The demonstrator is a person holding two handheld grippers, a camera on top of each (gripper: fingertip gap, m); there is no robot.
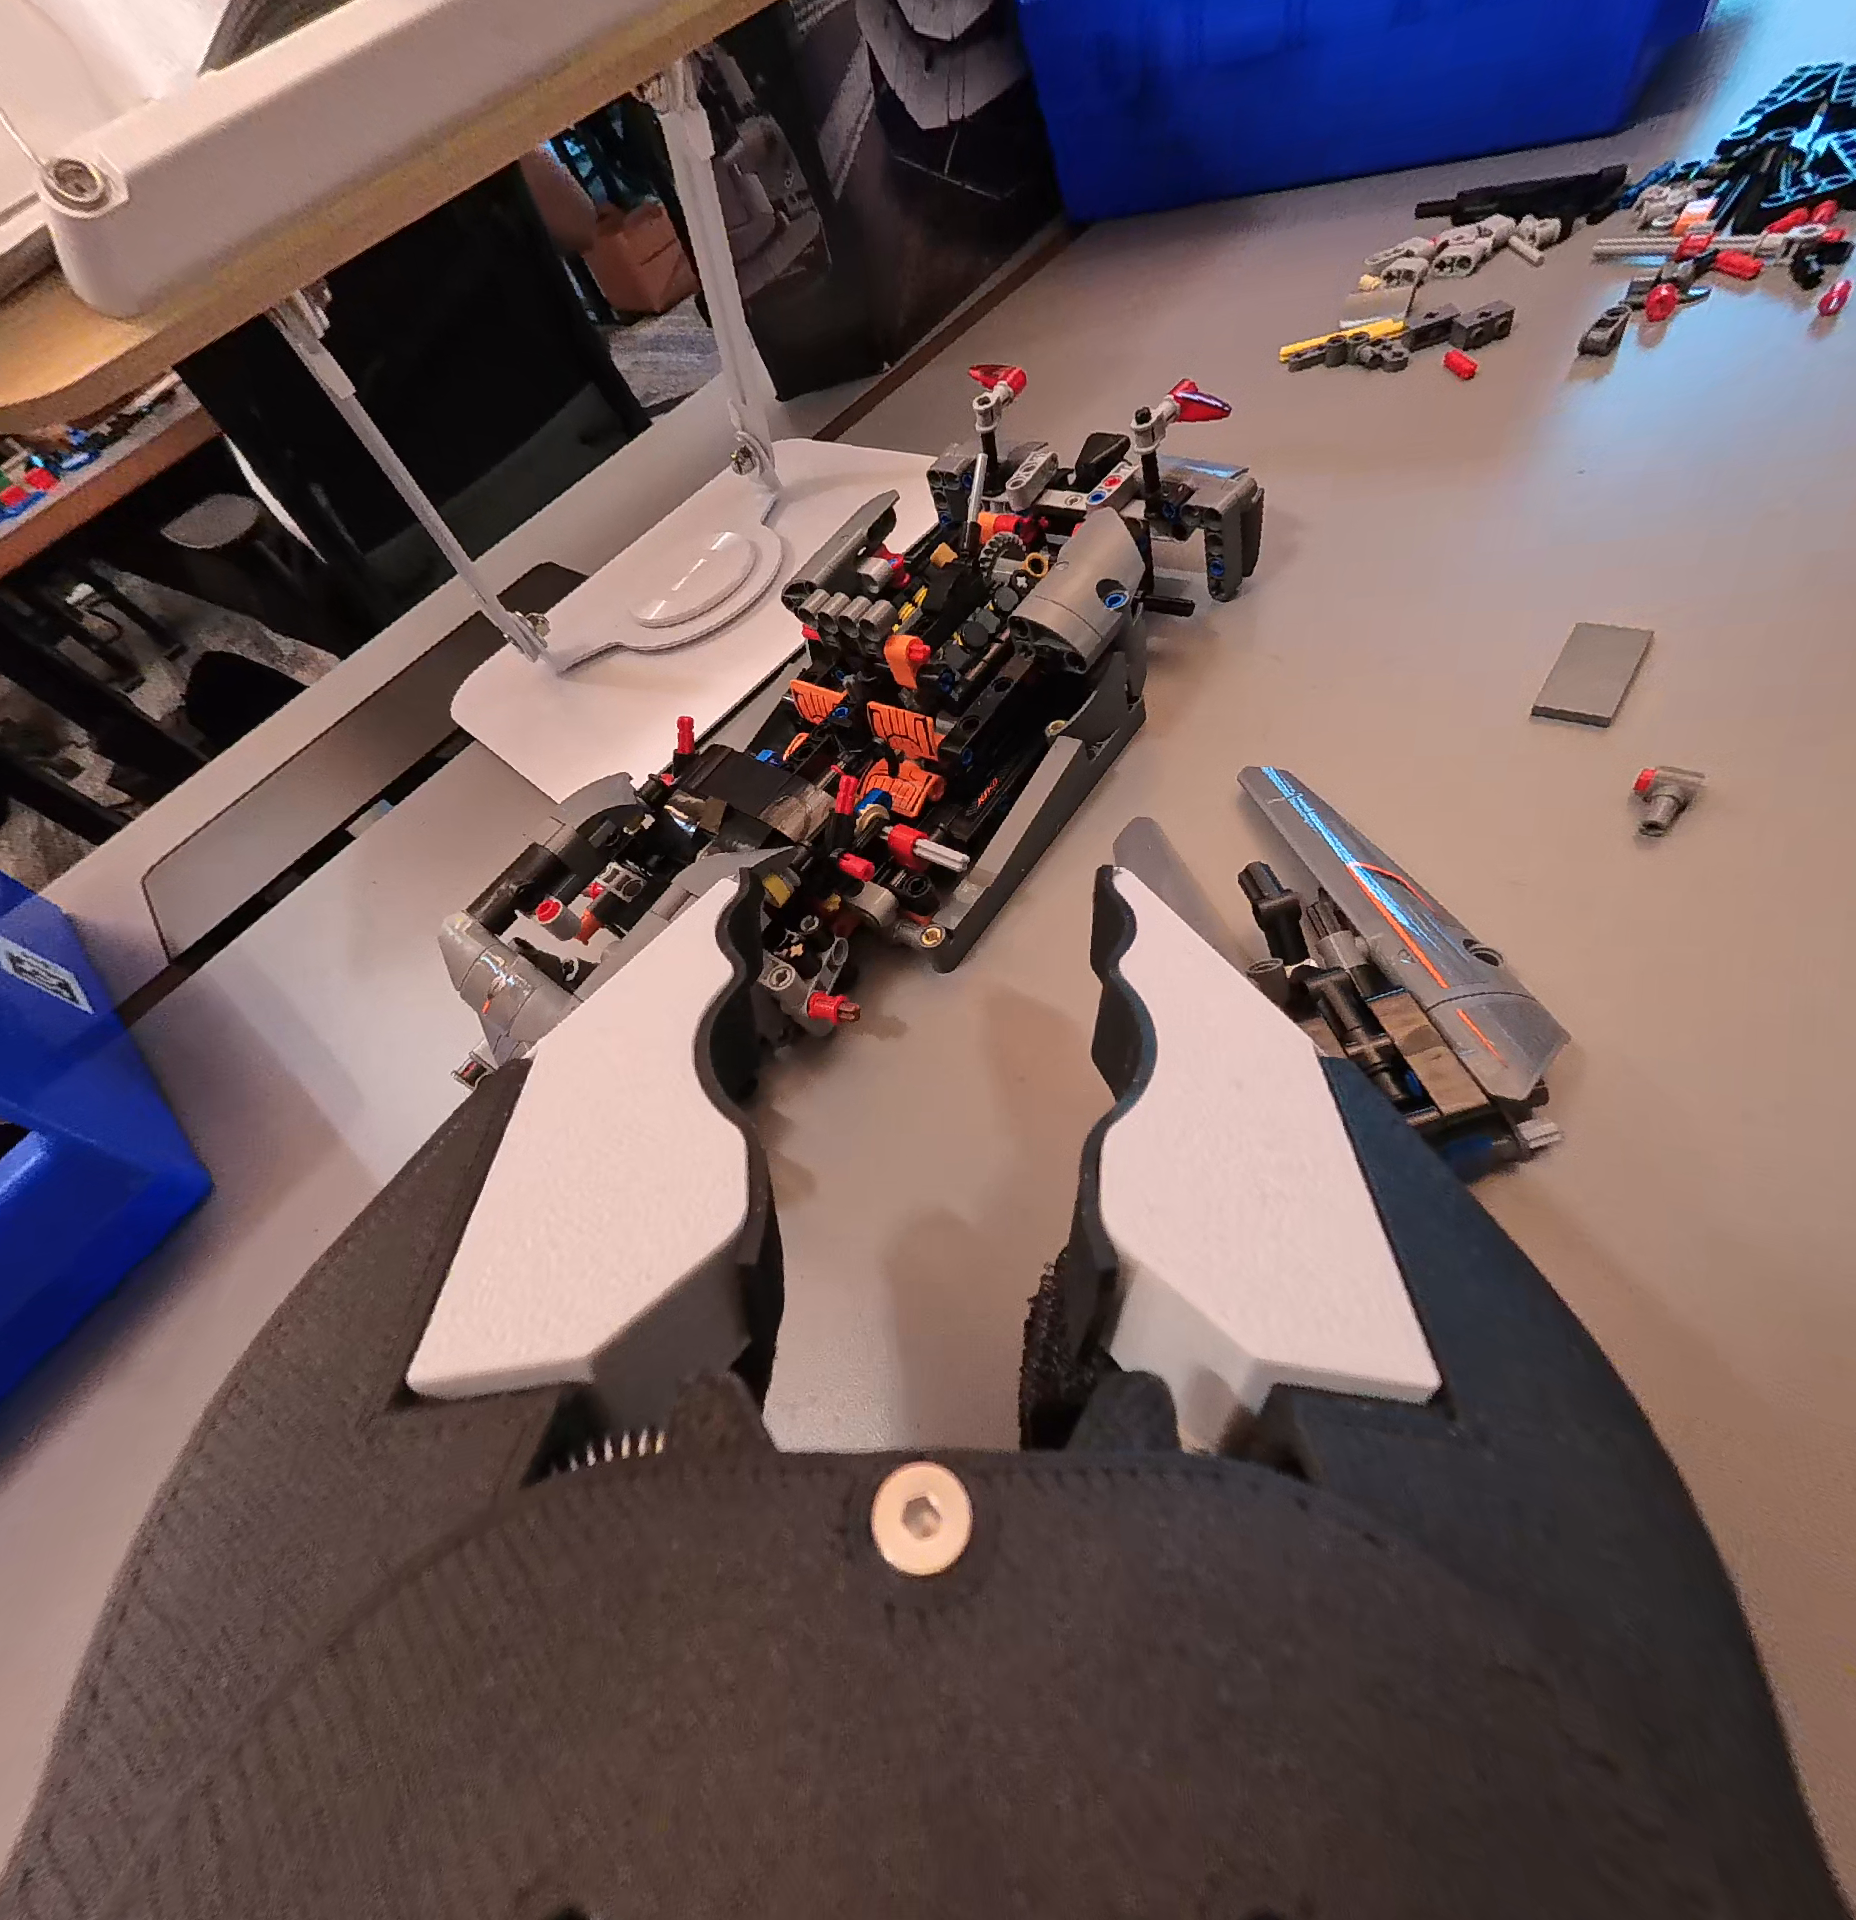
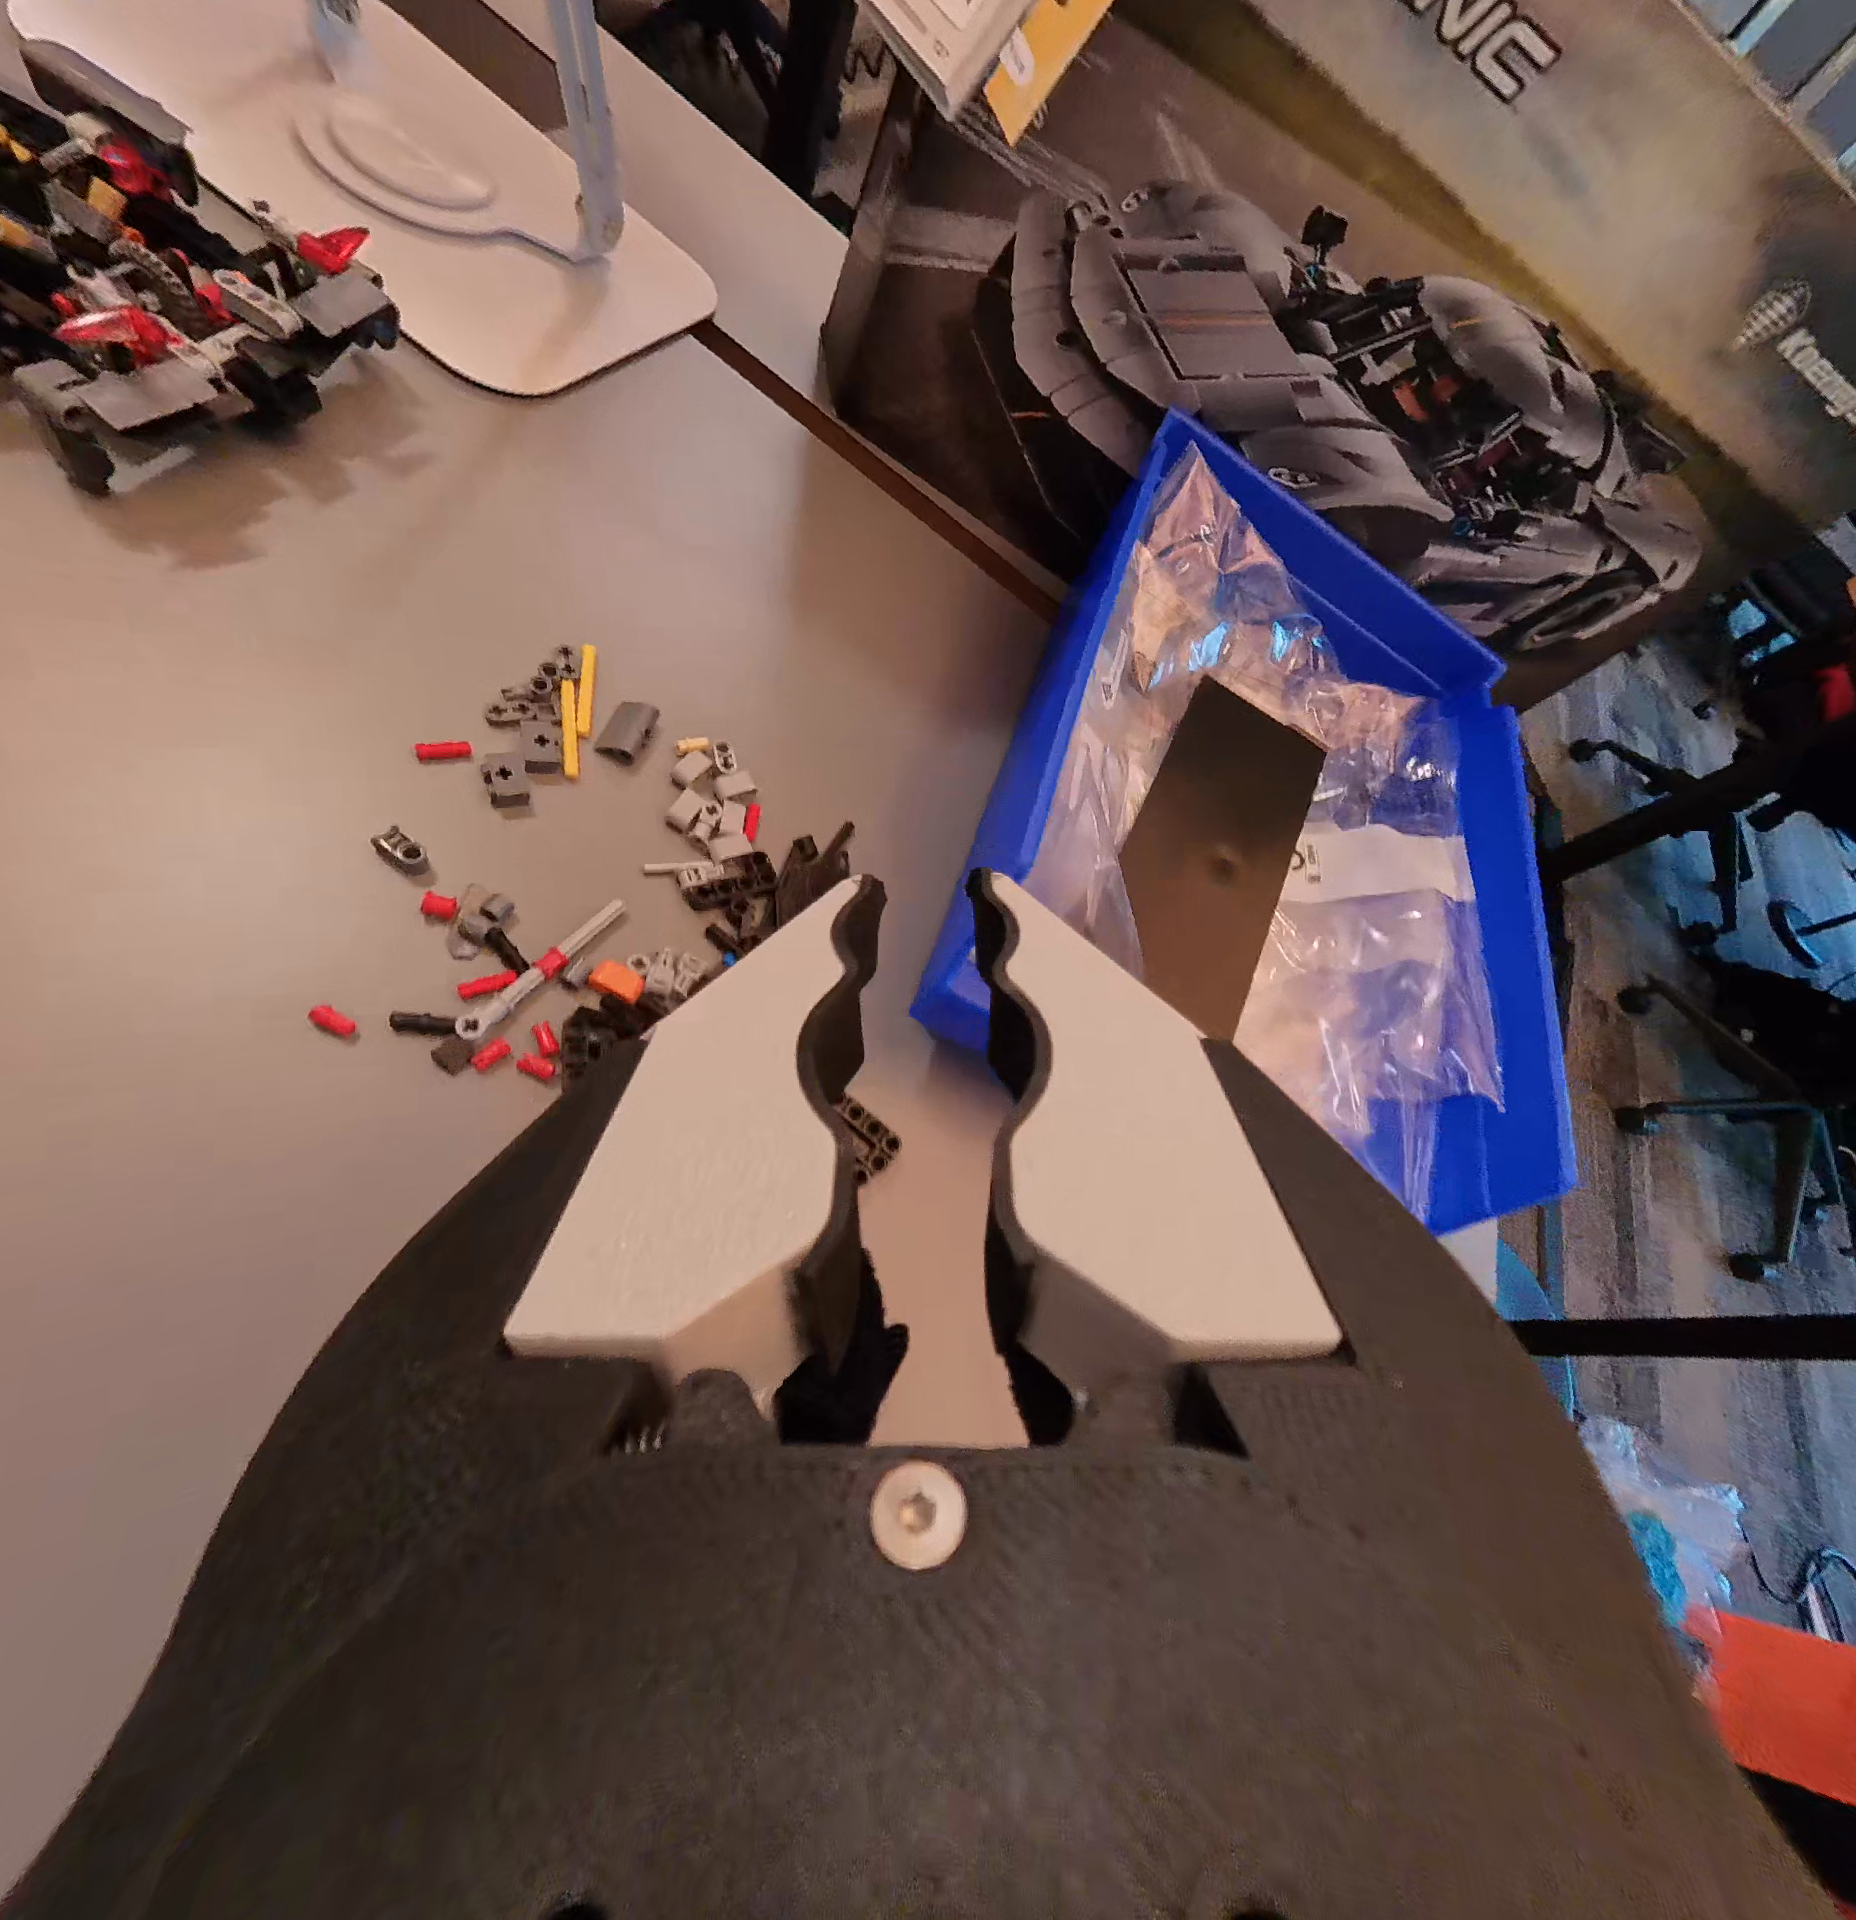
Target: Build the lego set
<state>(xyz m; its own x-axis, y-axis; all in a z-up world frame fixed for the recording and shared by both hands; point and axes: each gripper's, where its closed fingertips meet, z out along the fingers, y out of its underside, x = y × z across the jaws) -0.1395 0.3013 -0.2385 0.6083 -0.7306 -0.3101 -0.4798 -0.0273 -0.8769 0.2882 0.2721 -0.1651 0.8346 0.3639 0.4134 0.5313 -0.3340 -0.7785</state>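
A half-built lego car chassis (image 1: 903,707), black and grey with orange and red parts, lies on the grey table; its end also shows in the right wrist view (image 2: 176,312). My left gripper (image 1: 919,883) is open and empty, held above the near end of the chassis. A grey side panel assembly (image 1: 1402,935) lies just right of it. My right gripper (image 2: 924,894) is slightly open and empty, above a pile of loose lego pieces (image 2: 591,883). A black beam (image 2: 870,1127) lies on the table below its fingers.
A blue bin (image 2: 1506,935) with plastic bags stands right of the pile. The lego box (image 2: 1319,343) stands behind it. A white stand base (image 1: 633,644) sits left of the chassis. A grey flat tile (image 1: 1594,673), a small grey connector (image 1: 1667,798) and more pieces (image 1: 1630,260) lie far right. Another blue bin (image 1: 41,1143) is at the left. There is about 45 cm between the tips of the two grippers.
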